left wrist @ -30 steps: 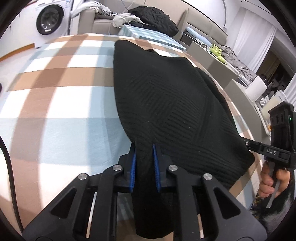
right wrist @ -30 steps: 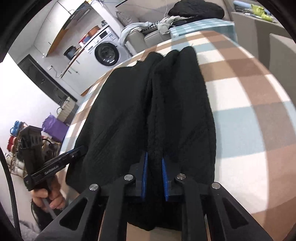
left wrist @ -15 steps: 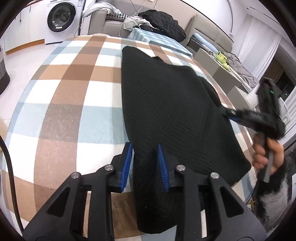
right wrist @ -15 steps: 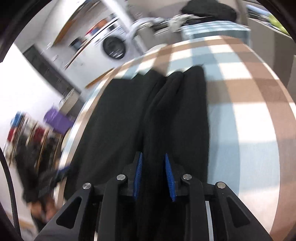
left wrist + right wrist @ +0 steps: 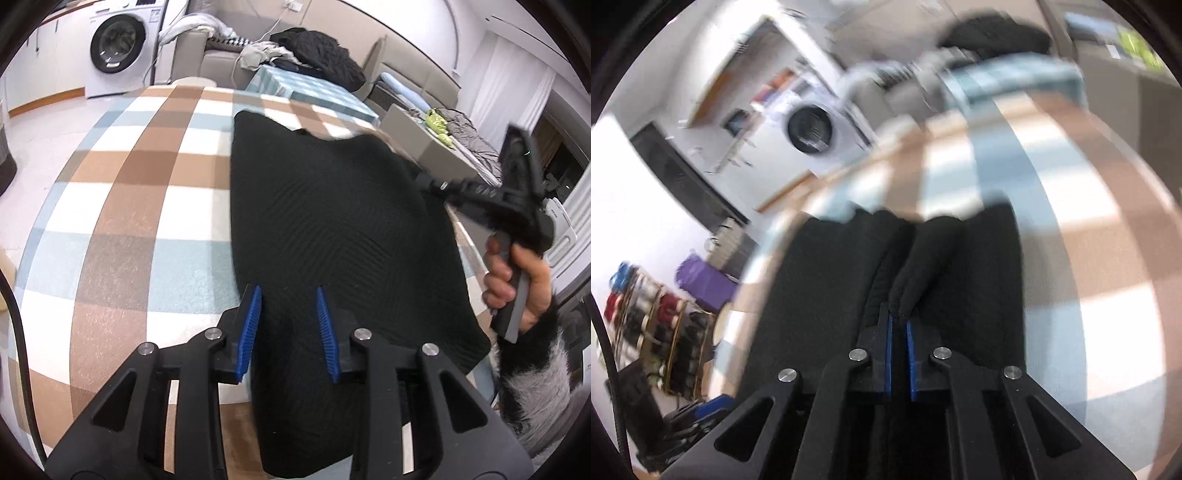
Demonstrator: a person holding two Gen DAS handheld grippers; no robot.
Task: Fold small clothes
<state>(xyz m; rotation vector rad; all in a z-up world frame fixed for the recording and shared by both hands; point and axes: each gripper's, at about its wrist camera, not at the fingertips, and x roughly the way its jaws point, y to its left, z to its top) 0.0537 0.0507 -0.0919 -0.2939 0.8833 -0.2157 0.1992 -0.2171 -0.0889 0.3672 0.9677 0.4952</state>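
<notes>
Left hand-held gripper at the bottom of its frame, blue pads spread wide, nothing pinched between them, and the near end of the black sweater runs right under the gap. In the right wrist view, bottom centre, the right hand-held gripper has its pads nearly together, clamped on a raised ridge of that same sweater; the picture is blurred, so the far edge of the cloth is hard to read. The sweater lies flat and long across the checked brown, blue and white cloth of the bench, reaching from the lower middle up past the centre of the left view. At the right edge of that view a hand in a furry cuff holds the other tool's grip. Further back, upper centre, a dark jacket is heaped on a sofa, and a washing machine stands at the upper left.
</notes>
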